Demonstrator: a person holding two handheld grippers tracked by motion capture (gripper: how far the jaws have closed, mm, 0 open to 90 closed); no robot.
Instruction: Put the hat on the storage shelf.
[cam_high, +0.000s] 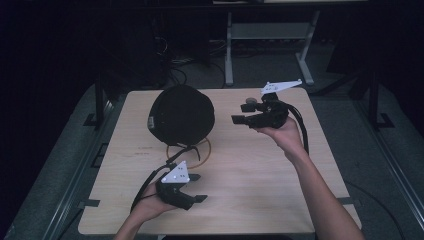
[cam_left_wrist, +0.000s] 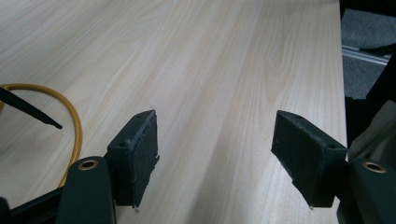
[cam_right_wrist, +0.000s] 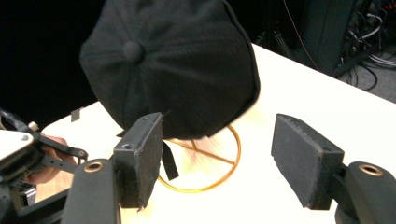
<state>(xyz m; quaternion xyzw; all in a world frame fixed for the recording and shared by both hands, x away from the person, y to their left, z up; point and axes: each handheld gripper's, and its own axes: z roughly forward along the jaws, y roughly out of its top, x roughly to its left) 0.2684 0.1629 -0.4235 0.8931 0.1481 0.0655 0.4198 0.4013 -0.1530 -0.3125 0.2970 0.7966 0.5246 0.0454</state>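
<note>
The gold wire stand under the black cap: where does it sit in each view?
High view: gold wire stand at table centre, its ring showing below the black cap.
Left gripper view: a gold arc at the left edge.
Right gripper view: ring at centre, under the cap, between the tongs.
Shared landmark: the light wood table.

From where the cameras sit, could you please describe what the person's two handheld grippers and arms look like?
Both the left gripper and the right gripper are black, with a black cable trailing back along the forearm and a pale grey three-cornered plate dotted with small holes on top. Each has two blocky, dark-padded jaws with a brass-coloured ring at the base. The person's forearms are bare, with no sleeves in view.
</note>
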